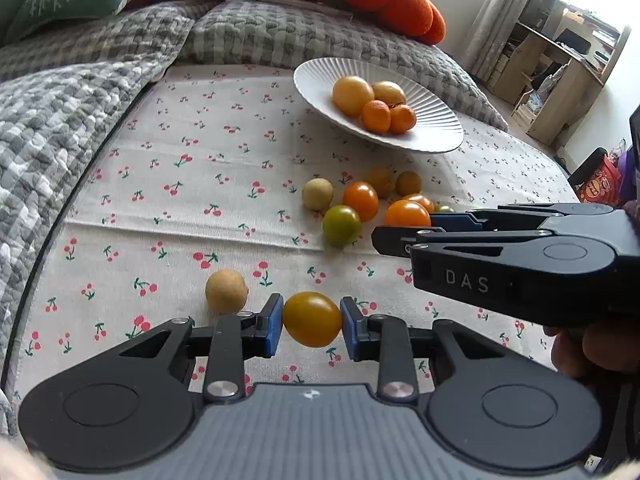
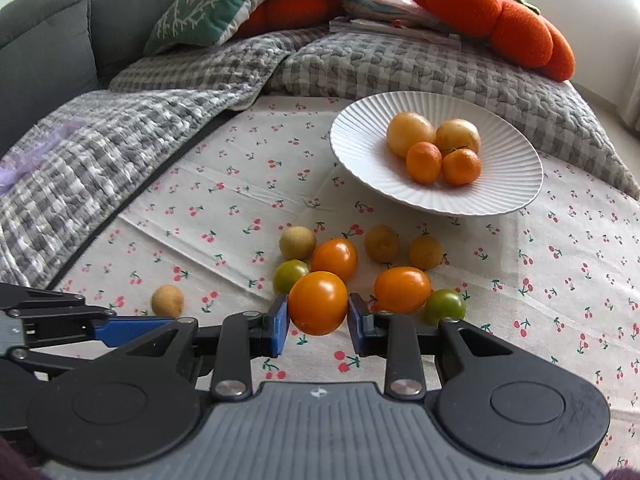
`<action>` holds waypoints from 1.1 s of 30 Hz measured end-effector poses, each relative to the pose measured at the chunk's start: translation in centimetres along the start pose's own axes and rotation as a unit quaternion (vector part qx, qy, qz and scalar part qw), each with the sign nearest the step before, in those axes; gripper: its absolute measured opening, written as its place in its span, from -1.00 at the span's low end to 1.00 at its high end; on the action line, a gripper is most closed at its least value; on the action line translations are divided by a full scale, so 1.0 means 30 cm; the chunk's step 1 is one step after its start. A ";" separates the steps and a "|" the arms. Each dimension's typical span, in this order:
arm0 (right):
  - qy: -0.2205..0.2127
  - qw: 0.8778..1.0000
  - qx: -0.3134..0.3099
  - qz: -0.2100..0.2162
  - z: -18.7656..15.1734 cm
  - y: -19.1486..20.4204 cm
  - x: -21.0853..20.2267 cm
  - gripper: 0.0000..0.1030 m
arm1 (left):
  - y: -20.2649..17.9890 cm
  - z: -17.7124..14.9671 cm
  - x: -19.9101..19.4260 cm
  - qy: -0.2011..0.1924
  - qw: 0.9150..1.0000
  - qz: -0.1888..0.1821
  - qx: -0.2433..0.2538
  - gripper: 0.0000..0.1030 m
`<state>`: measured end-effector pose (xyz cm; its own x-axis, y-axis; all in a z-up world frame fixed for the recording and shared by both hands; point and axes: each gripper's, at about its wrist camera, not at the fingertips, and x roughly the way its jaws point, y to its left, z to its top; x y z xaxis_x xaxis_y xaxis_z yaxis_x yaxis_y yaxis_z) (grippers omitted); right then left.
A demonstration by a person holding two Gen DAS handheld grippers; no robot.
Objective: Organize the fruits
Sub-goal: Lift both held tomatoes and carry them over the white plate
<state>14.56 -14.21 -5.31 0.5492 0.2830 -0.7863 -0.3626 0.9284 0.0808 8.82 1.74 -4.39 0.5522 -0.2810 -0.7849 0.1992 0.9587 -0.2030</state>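
My left gripper point(image 1: 312, 326) is shut on a yellow-orange tomato point(image 1: 312, 319), low over the cherry-print cloth. My right gripper point(image 2: 318, 320) is shut on an orange tomato point(image 2: 318, 302); it also shows from the side in the left wrist view point(image 1: 394, 242). A white ribbed plate point(image 2: 360, 152) holds two yellow fruits and two small oranges point(image 2: 424, 162). Loose on the cloth lie several fruits: orange tomatoes point(image 2: 402, 289), green tomatoes point(image 2: 445, 306) and beige round fruits point(image 2: 298, 242). One beige fruit point(image 1: 226, 291) lies apart, left of my left gripper.
A grey checked quilt point(image 2: 120, 152) borders the cloth on the left and back. An orange pumpkin cushion point(image 2: 492, 12) and a green pillow point(image 2: 212, 4) lie behind it. A wooden shelf point(image 1: 556, 80) stands at the far right.
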 end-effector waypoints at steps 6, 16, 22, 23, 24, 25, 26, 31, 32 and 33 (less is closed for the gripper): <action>-0.011 1.000 0.020 0.013 0.015 -0.015 -0.033 -0.47 | -0.009 0.004 -0.012 -0.010 1.000 -0.016 -0.001 -0.54; -0.031 0.998 0.040 0.023 0.030 -0.032 -0.084 -0.47 | -0.015 0.015 -0.030 -0.032 0.999 -0.026 -0.004 -0.54; -0.043 0.998 0.047 0.023 0.043 -0.056 -0.105 -0.47 | -0.017 0.032 -0.054 -0.049 0.998 -0.034 -0.005 -0.54; -0.046 0.997 0.050 0.022 0.047 -0.064 -0.110 -0.47 | -0.016 0.036 -0.058 -0.052 0.998 -0.036 -0.006 -0.54; -0.049 0.997 0.053 0.021 0.050 -0.071 -0.114 -0.47 | -0.016 0.040 -0.063 -0.056 0.998 -0.038 -0.006 -0.54; -0.051 0.997 0.057 0.020 0.053 -0.078 -0.117 -0.47 | -0.017 0.044 -0.067 -0.061 0.997 -0.038 -0.005 -0.54; -0.054 0.997 0.060 0.020 0.055 -0.086 -0.121 -0.47 | -0.019 0.047 -0.068 -0.063 0.997 -0.038 -0.004 -0.54; -0.068 0.995 0.069 0.019 0.070 -0.115 -0.144 -0.47 | -0.030 0.072 -0.063 -0.066 0.997 -0.043 -0.003 -0.54; -0.072 0.995 0.071 0.019 0.075 -0.122 -0.148 -0.47 | -0.033 0.077 -0.064 -0.067 0.997 -0.044 -0.002 -0.54; -0.075 0.994 0.074 0.019 0.080 -0.130 -0.153 -0.47 | -0.038 0.085 -0.065 -0.068 0.997 -0.045 -0.001 -0.54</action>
<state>15.25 -18.55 -0.55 0.6479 0.3413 -0.6810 -0.2767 0.9384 0.2071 9.59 1.09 -1.15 0.6363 -0.3699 -0.6770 0.2524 0.9291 -0.2705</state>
